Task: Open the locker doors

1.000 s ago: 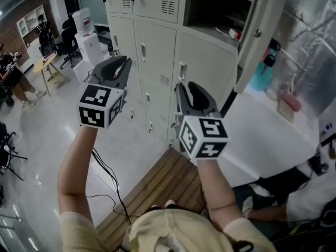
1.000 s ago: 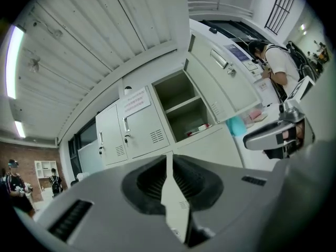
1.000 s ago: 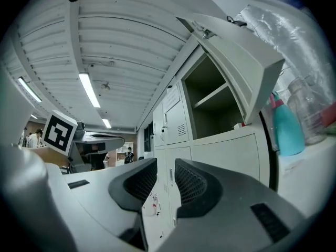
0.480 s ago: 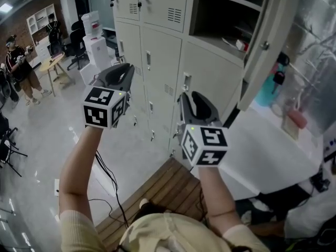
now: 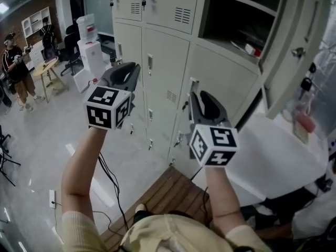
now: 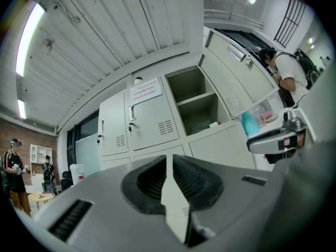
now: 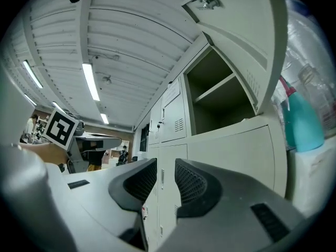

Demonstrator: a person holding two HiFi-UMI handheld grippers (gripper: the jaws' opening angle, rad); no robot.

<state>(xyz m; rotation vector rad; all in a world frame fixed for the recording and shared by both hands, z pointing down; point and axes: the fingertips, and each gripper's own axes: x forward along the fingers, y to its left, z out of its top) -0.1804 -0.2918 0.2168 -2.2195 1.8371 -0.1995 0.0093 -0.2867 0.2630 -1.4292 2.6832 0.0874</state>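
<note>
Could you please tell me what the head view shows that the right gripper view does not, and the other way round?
Only the head view: the slatted wooden mat on the floor before the lockers, the person's forearms, and the marker cube on the right gripper.

Only the right gripper view: that gripper's jaws seen close up, apart with nothing between them, and a teal bottle right of the lockers.

Both: the open compartment with its shelf, its swung-open door, the closed locker doors and the left gripper.
</note>
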